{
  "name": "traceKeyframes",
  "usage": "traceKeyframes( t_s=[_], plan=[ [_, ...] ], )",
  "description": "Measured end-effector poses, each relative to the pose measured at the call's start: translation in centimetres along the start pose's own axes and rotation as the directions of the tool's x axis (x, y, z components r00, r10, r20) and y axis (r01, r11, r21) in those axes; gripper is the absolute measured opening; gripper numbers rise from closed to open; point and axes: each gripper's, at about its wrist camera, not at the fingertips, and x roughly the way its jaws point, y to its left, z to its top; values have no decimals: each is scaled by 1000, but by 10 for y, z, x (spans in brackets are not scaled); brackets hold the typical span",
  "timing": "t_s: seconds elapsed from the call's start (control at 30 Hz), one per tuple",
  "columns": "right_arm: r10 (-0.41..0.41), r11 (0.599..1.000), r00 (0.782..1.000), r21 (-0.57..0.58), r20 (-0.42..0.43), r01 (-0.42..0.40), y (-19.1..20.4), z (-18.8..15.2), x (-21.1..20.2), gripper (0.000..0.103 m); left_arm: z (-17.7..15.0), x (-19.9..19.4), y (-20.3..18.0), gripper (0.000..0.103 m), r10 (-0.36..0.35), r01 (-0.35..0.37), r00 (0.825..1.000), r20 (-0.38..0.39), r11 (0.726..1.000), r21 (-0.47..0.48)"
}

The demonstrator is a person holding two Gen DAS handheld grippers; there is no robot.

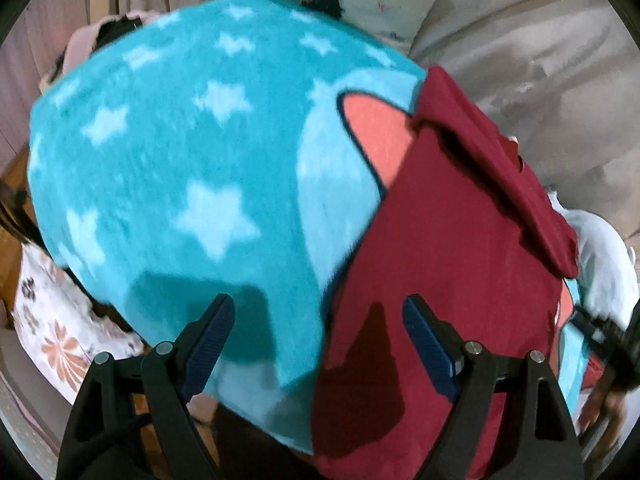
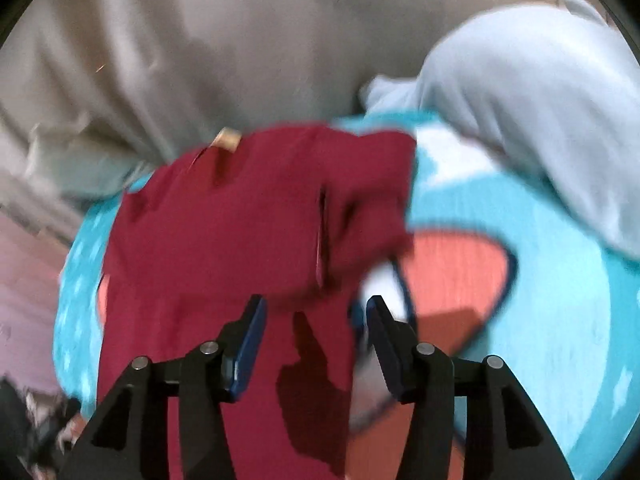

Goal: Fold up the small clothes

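Maroon garment point(image 1: 452, 248) lay at right of frame on the turquoise star blanket point(image 1: 180, 152) | left gripper point(image 1: 320, 344) released, right gripper point(image 2: 316, 340) released, both empty | step: we judged one fold made | next: grasp an edge.

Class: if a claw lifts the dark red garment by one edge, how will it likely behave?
The red garment will probably droop and sag, since its folded flap already bends softly. It looks thin, so likely light. Pushed, it may bunch or drag rather than slide, because it lies on the fuzzy star blanket.
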Motion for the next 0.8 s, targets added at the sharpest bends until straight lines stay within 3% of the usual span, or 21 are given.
traceKeyframes(
  t_s=[0.1,0.17,0.27,0.33,0.4,0.47,0.53,0.63,0.67,0.7,0.73,0.77,0.8],
  plan=[
    [52,999,992,20,-118,-50,-13,-41,2,56,-15,13,-3,85,-33,33,998,-51,999,-5],
    [114,993,976,59,-186,-105,-22,-71,5,56,-22,10,-11,85,-13,14,1000,-24,999,36],
    [212,976,956,88,-201,-198,-23,-95,-2,57,-33,8,-22,84,-48,51,998,-44,996,73],
    [284,958,931,106,-231,-266,-19,-109,-1,57,-40,7,-28,64,-60,66,996,-59,993,100],
    [341,940,904,121,-257,-320,-14,-119,1,58,-45,5,-31,56,-61,69,996,-67,991,116],
    [396,918,877,139,-272,-371,-10,-132,2,58,-49,4,-32,55,-79,88,994,-75,989,117],
    [422,906,864,152,-273,-395,-5,-138,6,58,-51,5,-30,55,-96,104,992,-80,990,98],
    [422,906,865,144,-272,-397,4,-144,9,58,-47,6,-29,55,-112,119,990,-82,990,76],
    [407,913,872,129,-271,-386,6,-145,9,55,-47,7,-30,51,-103,110,991,-84,991,80],
    [394,919,877,120,-274,-375,10,-143,10,49,-46,7,-31,21,-77,84,993,-86,993,85],
    [386,922,878,118,-284,-368,13,-144,13,27,-44,6,-28,10,-81,88,992,-98,993,76],
    [381,925,876,121,-296,-361,15,-144,16,13,-42,3,-24,9,-109,114,989,-102,992,46],
    [379,925,879,128,-288,-357,13,-144,16,13,-41,-3,-18,9,-135,137,987,-87,991,11]
  ],
)
